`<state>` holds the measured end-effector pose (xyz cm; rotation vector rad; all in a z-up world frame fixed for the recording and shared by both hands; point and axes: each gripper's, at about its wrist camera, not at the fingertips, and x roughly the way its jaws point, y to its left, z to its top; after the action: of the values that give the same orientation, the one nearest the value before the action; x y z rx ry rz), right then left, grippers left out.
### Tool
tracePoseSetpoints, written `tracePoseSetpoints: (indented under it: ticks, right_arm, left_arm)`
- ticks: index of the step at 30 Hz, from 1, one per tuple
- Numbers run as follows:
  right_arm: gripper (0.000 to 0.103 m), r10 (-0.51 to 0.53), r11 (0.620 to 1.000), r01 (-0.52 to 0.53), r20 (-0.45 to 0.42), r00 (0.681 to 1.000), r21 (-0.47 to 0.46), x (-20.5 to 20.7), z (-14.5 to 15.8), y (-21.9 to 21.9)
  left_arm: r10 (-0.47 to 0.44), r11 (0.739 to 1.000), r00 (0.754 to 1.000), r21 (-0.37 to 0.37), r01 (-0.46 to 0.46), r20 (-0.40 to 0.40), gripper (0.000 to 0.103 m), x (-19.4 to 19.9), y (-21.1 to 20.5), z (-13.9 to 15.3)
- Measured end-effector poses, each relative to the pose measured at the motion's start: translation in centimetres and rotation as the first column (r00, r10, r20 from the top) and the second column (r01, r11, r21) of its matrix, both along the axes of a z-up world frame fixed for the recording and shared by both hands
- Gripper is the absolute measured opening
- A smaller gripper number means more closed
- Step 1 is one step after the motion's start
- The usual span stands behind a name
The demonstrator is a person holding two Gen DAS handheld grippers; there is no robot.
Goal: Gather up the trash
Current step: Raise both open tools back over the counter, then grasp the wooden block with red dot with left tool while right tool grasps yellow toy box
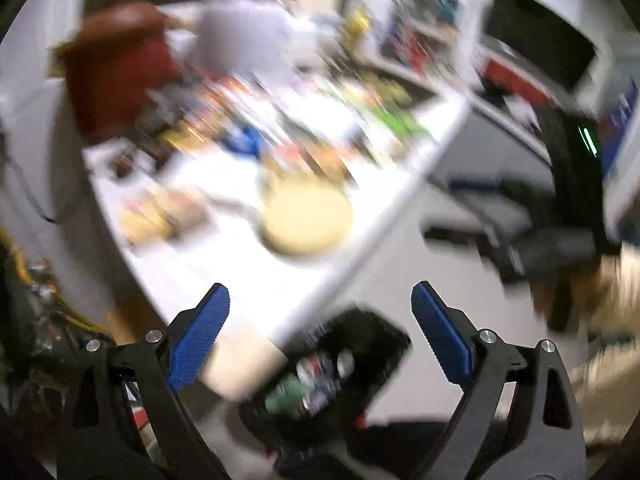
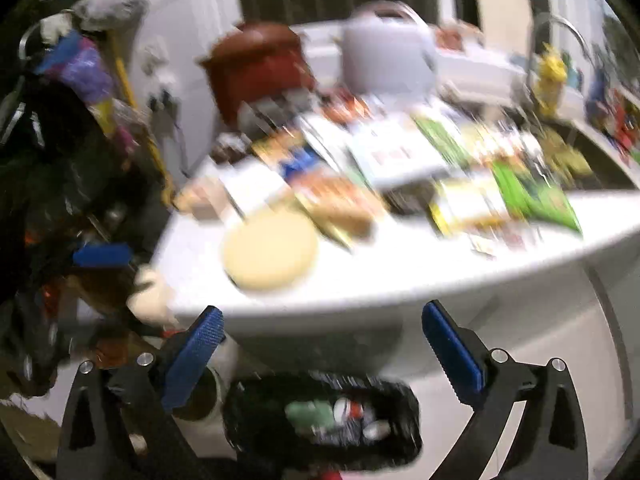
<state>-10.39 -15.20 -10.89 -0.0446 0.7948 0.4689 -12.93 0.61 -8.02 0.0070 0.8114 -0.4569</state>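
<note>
Both views are blurred by motion. A black bin (image 1: 332, 380) lined with a black bag stands on the floor below the counter's front edge, with a green wrapper and small cans inside; the same bin (image 2: 324, 416) shows in the right wrist view. My left gripper (image 1: 320, 304) hangs above the bin, open, nothing between its blue pads. My right gripper (image 2: 322, 324) is also open and empty, over the bin and the counter's front edge. Several wrappers and packets (image 2: 400, 160) lie spread over the white counter (image 2: 400, 264), with a round pale yellow disc (image 2: 270, 254) near its front.
A red-brown pot (image 2: 256, 64) and a white kettle (image 2: 386, 50) stand at the counter's back, beside a sink with a tap (image 2: 560, 32). Dark bags and clutter (image 2: 60, 160) crowd the left. A white jar (image 2: 200, 396) stands beside the bin.
</note>
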Motion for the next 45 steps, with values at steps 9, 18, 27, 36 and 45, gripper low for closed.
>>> tracePoseSetpoints:
  ticks: [9, 18, 27, 36, 45]
  right_arm:
    - [0.098, 0.032, 0.995, -0.018, 0.132, 0.991, -0.101, 2.4, 1.7, 5.0]
    - [0.098, -0.072, 0.993, 0.078, 0.069, 0.995, -0.086, 1.6, 1.3, 1.8]
    - [0.098, -0.084, 0.995, 0.087, 0.048, 0.995, -0.058, 1.6, 1.2, 1.4]
    - [0.098, -0.049, 0.999, 0.050, 0.071, 0.996, -0.008, 2.1, 2.5, 2.5]
    - [0.091, 0.186, 0.981, -0.188, 0.040, 0.982, 0.052, 5.3, 0.2, 14.2]
  left_arm:
    - [0.175, 0.962, 0.977, 0.188, -0.196, 0.126, 0.090, 8.3, 2.6, -2.2]
    - [0.225, 0.925, 0.965, 0.280, -0.255, 0.137, 0.090, 10.3, 0.7, -6.2]
    - [0.205, 0.961, 0.976, 0.174, -0.215, 0.069, 0.045, 10.8, 1.6, -5.4]
    - [0.190, 0.982, 0.976, -0.016, -0.190, 0.109, 0.045, 6.3, 4.2, -0.1]
    - [0.349, 0.934, 0.918, 0.011, -0.357, 0.187, 0.045, -0.7, 11.5, 4.4]
